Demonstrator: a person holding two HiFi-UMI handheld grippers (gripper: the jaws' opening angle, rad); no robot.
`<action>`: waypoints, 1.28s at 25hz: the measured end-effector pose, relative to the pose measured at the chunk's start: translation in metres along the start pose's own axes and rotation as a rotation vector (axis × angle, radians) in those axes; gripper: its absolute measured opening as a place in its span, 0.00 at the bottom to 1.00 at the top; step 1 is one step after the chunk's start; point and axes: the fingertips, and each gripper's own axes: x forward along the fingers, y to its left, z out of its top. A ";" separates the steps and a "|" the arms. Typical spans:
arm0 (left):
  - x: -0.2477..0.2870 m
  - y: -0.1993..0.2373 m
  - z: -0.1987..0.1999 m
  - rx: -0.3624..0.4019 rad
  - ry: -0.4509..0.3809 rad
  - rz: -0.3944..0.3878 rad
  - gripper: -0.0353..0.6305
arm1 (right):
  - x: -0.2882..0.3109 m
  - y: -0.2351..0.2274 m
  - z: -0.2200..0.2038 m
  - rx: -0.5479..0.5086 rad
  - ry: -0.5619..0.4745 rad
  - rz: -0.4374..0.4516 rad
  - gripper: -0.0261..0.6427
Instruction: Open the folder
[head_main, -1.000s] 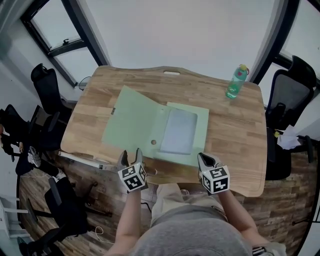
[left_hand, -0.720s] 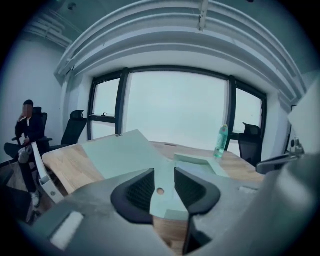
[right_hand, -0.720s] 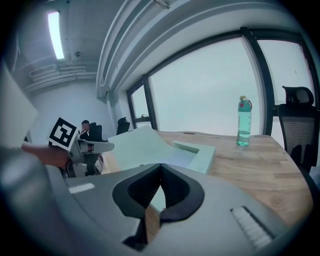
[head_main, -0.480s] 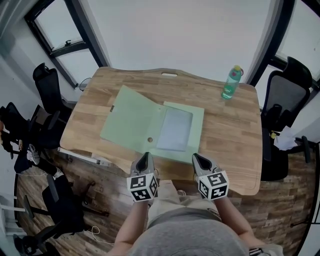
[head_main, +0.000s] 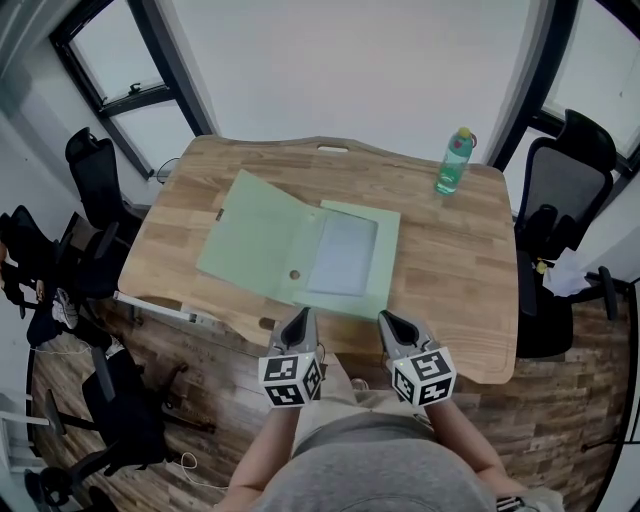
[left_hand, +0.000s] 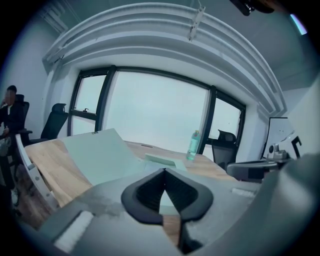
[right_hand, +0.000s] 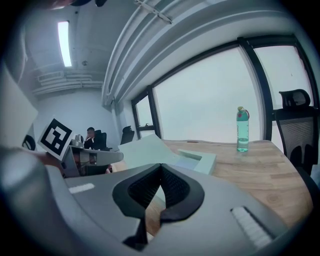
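Observation:
The pale green folder (head_main: 290, 245) lies open on the wooden table (head_main: 450, 260), its cover (head_main: 250, 235) swung out to the left and a greyish sheet (head_main: 343, 253) lying in the right half. Both grippers hang at the table's near edge, off the folder. My left gripper (head_main: 297, 317) is shut with nothing between its tips, just below the folder's near edge. My right gripper (head_main: 385, 320) is shut and empty too, a little to the right. In the left gripper view the raised cover (left_hand: 100, 152) shows ahead of the shut left gripper (left_hand: 163, 171). The right gripper (right_hand: 161, 166) view shows the folder (right_hand: 197, 161) beyond its tips.
A green water bottle (head_main: 452, 161) stands at the table's far right corner. Black office chairs stand at the left (head_main: 92, 165) and at the right (head_main: 570, 160). A person sits at a far desk (right_hand: 91, 135). Cables lie on the wooden floor at the lower left.
My left gripper has shut and drawn back from the folder's near edge, shifting right. My right gripper has pulled back a little as well. The folder stays open.

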 end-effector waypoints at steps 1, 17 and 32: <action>-0.001 -0.002 -0.001 0.000 0.002 -0.005 0.06 | -0.002 0.000 0.000 0.002 -0.001 0.000 0.04; 0.003 -0.015 -0.004 0.036 0.020 -0.065 0.06 | -0.004 -0.003 -0.006 -0.015 0.030 -0.009 0.03; 0.014 -0.012 -0.003 0.033 0.023 -0.103 0.06 | 0.008 -0.005 -0.001 0.002 0.024 -0.016 0.03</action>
